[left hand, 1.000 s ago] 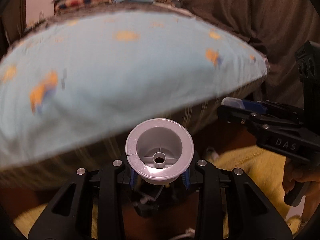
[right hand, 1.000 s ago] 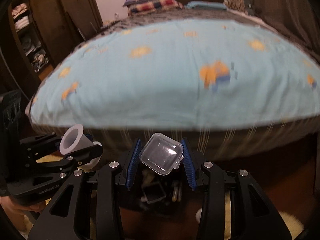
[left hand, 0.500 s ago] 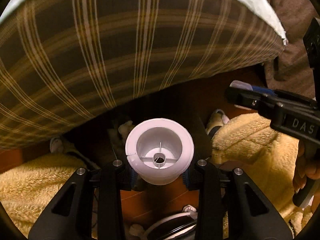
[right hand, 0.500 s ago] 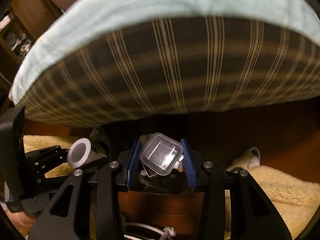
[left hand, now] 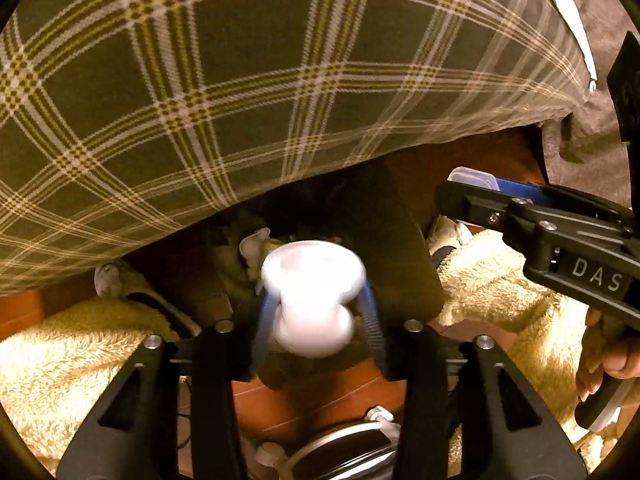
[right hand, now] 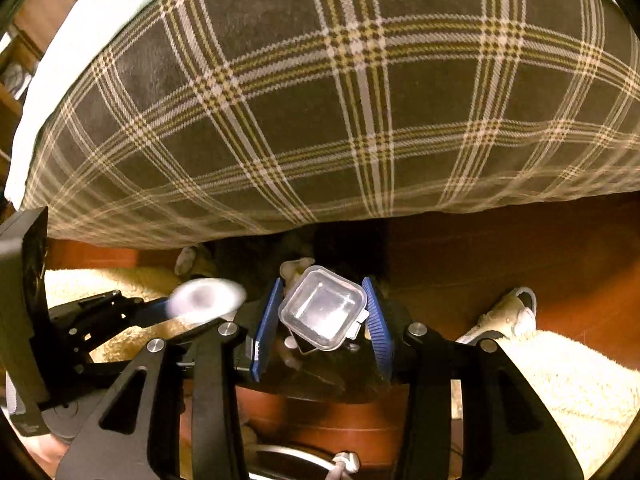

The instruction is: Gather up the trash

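The release step of the trash collection is judged to be in hand. Both grippers are pointed steeply down beside the plaid side of the bed (left hand: 224, 92), above a dark opening on the reddish floor that is taken to be a bin (right hand: 312, 380), though its rim is only partly seen.

In the left wrist view, a white plastic spool (left hand: 312, 300) is seen blurred between the blue pads of the left gripper (left hand: 316, 320). Its jaws have just been opening, the pads stand clear of the spool's narrow waist, and the spool is judged to be dropping free.

In the right wrist view, a small clear plastic box (right hand: 323, 307) is clamped corner-on between the blue pads of the right gripper (right hand: 322, 316), directly above the dark opening.

For the next move, the right jaws need to be parted over that opening so that the box falls in; both grippers can then be lifted away.

By count: two grippers, one spool, one clear box. Cream fleece rugs (right hand: 568, 384) are spread on the floor either side, with a shoe (right hand: 508, 312) at the edge of the right one.
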Available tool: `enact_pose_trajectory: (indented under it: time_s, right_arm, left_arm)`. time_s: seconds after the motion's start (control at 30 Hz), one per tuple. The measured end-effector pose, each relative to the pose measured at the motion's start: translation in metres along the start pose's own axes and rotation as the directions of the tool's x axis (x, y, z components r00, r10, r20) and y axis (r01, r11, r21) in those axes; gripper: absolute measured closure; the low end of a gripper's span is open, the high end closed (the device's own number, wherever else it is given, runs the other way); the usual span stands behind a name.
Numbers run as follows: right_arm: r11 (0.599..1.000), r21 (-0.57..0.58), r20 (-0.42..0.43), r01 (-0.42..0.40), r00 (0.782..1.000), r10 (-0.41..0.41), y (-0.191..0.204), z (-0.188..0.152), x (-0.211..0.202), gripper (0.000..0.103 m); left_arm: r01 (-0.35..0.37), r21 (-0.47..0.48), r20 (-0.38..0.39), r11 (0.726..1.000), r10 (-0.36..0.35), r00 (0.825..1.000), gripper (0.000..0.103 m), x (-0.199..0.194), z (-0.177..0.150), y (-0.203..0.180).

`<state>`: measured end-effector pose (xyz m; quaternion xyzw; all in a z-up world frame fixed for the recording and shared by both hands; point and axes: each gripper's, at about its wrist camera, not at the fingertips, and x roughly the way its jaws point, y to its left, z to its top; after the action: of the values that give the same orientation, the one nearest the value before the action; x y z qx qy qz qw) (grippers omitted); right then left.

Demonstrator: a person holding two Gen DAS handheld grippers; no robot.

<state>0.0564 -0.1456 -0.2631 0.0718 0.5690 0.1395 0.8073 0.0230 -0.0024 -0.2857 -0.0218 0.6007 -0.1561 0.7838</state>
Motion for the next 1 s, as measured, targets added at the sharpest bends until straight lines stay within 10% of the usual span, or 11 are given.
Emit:
enact_pose_trajectory:
  time_s: [0.6, 1.0]
  right_arm:
    - [0.993, 0.043, 0.248, 0.107, 0.962, -0.115, -0.015, 0.013, -0.107, 0.003]
    - [0.970, 0.097, 0.460, 0.222, 0.854, -0.241, -0.010, 0.027, -0.227, 0.003]
  left_arm:
    - [-0.035, 0.018, 0.208, 0.999, 0.031, 0.978, 0.012, -0.093, 0.017, -0.018]
    - [-0.041, 0.071, 0.473, 0.997, 0.002, 0.881, 0.008, -0.213, 0.051, -0.055]
